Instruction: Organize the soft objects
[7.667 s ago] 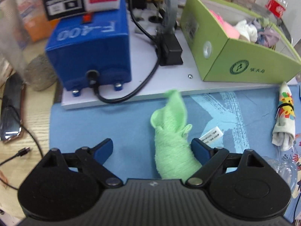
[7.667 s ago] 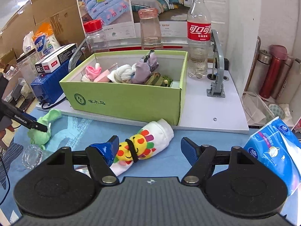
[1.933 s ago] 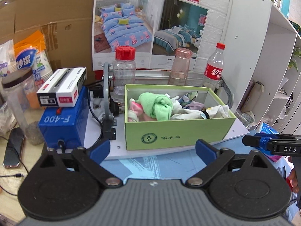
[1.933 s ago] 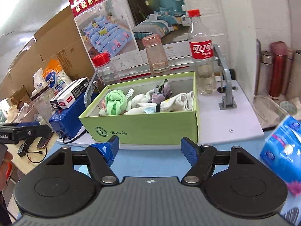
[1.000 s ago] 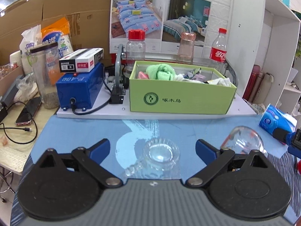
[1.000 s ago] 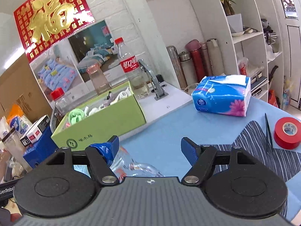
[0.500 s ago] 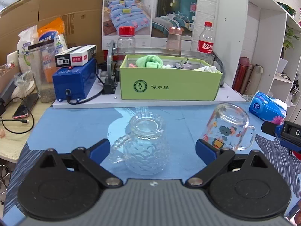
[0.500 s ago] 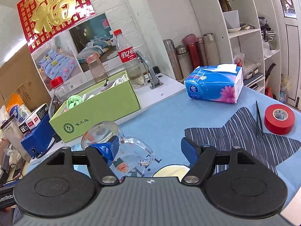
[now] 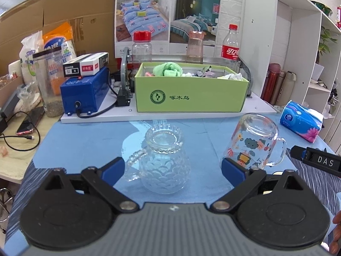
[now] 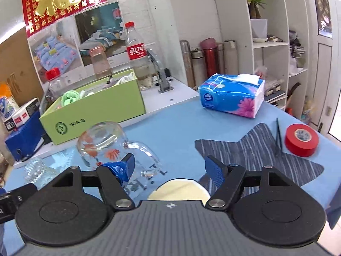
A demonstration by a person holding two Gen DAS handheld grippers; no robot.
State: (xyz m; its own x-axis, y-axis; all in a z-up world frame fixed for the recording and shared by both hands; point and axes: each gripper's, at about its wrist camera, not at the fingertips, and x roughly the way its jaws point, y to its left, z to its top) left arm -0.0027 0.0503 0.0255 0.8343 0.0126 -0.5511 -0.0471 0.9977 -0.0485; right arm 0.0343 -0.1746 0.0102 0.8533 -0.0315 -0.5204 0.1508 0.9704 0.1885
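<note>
A green cardboard box stands on a white board at the back of the blue mat; it also shows in the right wrist view. It holds a rolled green cloth and several other socks and cloths. My left gripper is open and empty, held back near the mat's front. My right gripper is open and empty, further right and also held back. Its tip shows in the left wrist view.
Two upturned glass mugs stand on the mat: a textured one and a flower-printed one. A tissue pack, red tape roll, cream round object, blue device, bottles and jars surround the box.
Both grippers have pulled back from the box and now sit lower and nearer the mat's front. The two mugs loom larger. The green cloth and patterned sock, earlier on the mat, lie in the box.
</note>
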